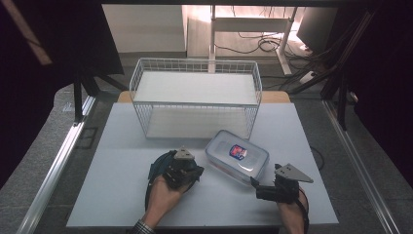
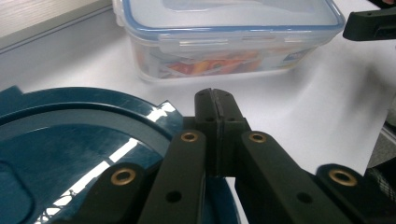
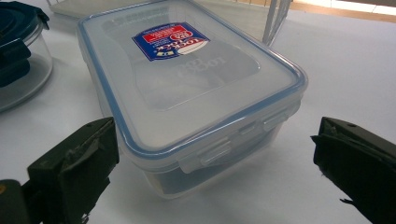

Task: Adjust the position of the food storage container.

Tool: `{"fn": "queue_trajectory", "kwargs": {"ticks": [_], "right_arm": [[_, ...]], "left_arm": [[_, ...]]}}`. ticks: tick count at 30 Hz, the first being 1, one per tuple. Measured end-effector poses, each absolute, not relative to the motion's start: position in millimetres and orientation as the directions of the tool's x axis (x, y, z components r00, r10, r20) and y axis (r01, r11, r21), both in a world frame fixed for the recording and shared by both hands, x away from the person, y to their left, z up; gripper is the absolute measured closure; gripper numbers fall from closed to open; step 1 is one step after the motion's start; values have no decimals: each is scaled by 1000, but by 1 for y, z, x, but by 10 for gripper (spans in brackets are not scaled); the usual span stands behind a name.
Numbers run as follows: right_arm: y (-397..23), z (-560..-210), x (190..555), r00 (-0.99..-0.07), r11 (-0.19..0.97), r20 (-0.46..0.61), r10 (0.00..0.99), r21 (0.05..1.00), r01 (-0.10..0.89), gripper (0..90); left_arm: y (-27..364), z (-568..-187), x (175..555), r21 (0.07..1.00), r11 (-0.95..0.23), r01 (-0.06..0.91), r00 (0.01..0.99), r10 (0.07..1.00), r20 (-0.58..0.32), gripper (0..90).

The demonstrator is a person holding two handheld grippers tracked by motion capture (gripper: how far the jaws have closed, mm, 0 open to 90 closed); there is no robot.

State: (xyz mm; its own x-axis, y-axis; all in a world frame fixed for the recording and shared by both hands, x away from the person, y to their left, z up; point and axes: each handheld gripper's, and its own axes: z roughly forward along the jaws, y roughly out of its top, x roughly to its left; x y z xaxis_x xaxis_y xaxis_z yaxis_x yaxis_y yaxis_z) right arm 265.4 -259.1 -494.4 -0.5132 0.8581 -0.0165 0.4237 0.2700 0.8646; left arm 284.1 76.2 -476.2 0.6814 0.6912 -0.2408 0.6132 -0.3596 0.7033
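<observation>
Round blue-lidded container [image 1: 163, 165] largely hidden beneath the left tool [image 1: 181, 171] in the high view, cropped in both tool views, clear rectangular container's [image 3: 187, 98] label print too small to read

Wire basket [image 1: 196, 97] at the table's [image 1: 117, 195] far middle, lidded rectangular box [image 1: 237, 156] near and right of it, round lidded container [image 1: 163, 165] left of the box, apart.

Left hand-held gripper [image 1: 194, 171] has its jaws pressed fully together; right hand-held gripper [image 1: 254, 184] has its jaws spread wide, both forearms low
</observation>
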Motion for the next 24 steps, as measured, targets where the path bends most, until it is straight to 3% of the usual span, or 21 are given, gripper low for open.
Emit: {"fn": "queue_trajectory", "kwargs": {"ticks": [10, 24], "right_arm": [[-256, -497, 267, -521, 288, -23, 853, 854, 432, 0], [-260, -497, 266, -515, 276, -11, 857, 854, 442, 0]], "left_arm": [[52, -479, 290, 634, -427, 645, 672, 712, -205, 900], [76, -480, 289, 639, -419, 645, 650, 741, -169, 900]]}}
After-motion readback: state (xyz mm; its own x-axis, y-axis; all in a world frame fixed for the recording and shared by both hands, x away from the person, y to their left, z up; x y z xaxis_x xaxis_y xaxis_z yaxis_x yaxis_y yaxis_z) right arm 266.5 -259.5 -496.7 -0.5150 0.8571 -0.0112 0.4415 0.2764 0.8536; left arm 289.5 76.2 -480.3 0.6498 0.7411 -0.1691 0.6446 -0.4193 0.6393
